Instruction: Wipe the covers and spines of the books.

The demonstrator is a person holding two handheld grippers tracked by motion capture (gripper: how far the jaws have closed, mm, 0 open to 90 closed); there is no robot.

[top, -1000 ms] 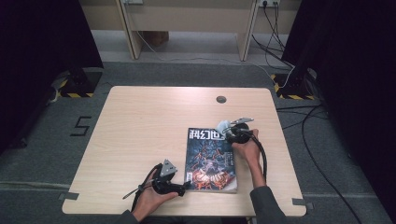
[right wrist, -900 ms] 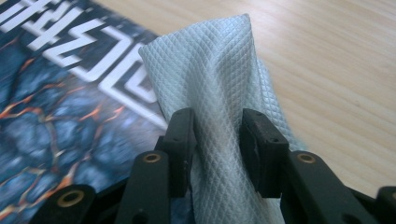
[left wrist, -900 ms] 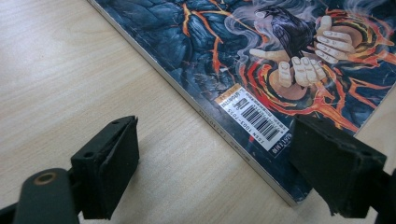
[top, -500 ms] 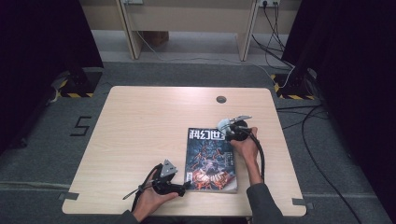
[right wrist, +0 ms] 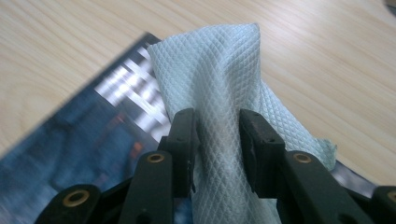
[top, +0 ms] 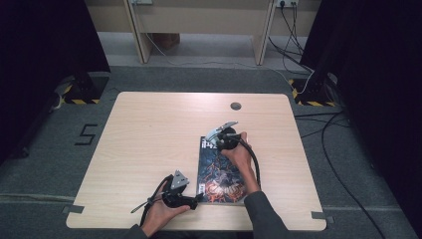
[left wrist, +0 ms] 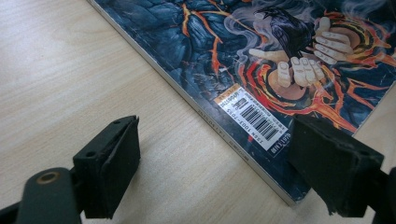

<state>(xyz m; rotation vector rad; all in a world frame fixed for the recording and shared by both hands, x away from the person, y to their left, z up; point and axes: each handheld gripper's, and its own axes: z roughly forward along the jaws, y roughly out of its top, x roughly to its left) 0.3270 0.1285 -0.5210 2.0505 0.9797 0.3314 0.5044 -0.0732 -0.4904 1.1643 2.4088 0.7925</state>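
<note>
Two claws work the magazine (top: 221, 172): the right claw (right wrist: 217, 135) pinches a cloth (right wrist: 219, 79) on its far end, while the left claw (left wrist: 219, 172), spread wide, straddles its near corner.

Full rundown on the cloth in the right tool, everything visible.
The cloth is a pale, whitish-blue wipe with a fine diamond-embossed weave, looking like thin nonwoven paper or fabric. It is bunched into a vertical fold and pinched between the jaws of the right tool, which is shut on it. Its free end stands past the jaw tips, and a loose edge spills out to one side. It sits over the far end of the magazine, on its dark cover; actual contact cannot be told.
</note>
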